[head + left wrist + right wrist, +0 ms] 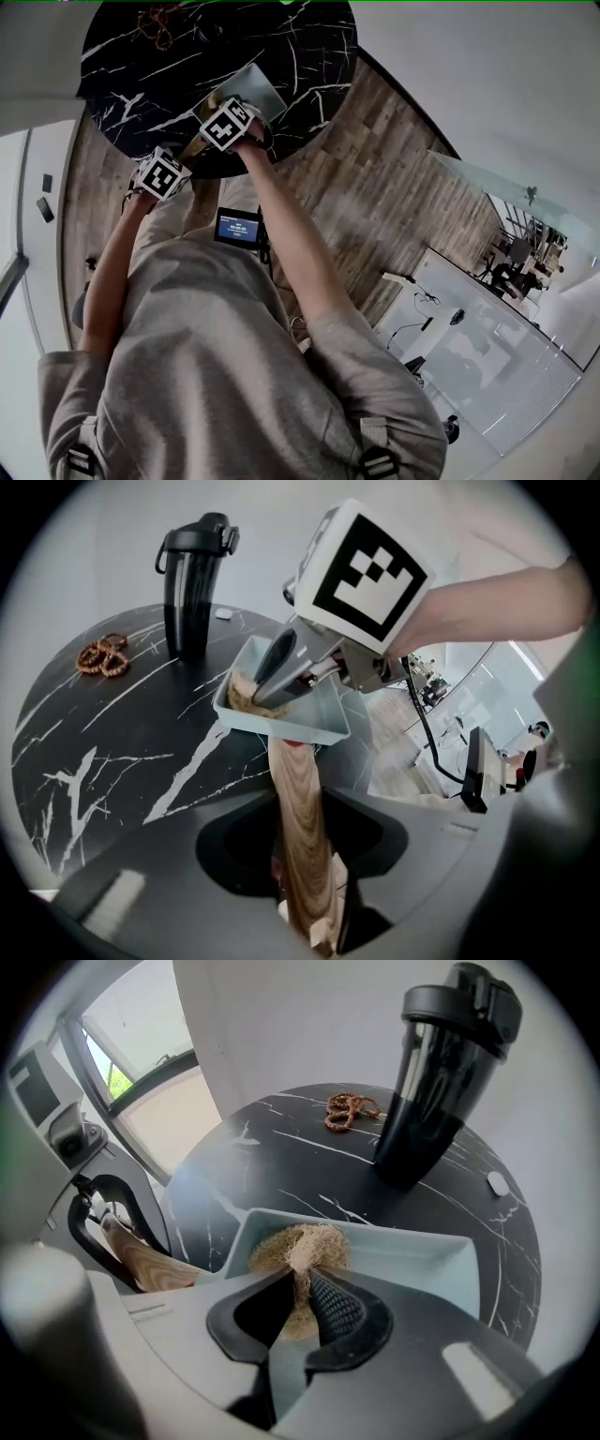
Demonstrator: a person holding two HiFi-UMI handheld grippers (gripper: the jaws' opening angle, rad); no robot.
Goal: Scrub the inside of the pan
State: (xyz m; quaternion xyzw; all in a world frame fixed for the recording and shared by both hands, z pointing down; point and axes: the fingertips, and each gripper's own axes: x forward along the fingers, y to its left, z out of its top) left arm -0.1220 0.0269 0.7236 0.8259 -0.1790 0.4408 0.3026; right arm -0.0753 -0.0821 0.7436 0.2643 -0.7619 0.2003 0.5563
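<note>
While left gripper [300, 874] jaws pinch the wooden handle [295, 789] of 1 pale-blue rectangular pan [291, 726] at the black-marble worktop [112, 733] near edge, right gripper [298, 1288] jaws clamp 1 fibrous scrubber [300, 1246] inside it.

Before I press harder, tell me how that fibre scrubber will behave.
Probably soft: the right tongs pinch the scrubber nearly flat, and its fibres splay beyond them. Likely light and rough, so unlikely to slip. It may flex rather than push stiffly against the pan.
</note>
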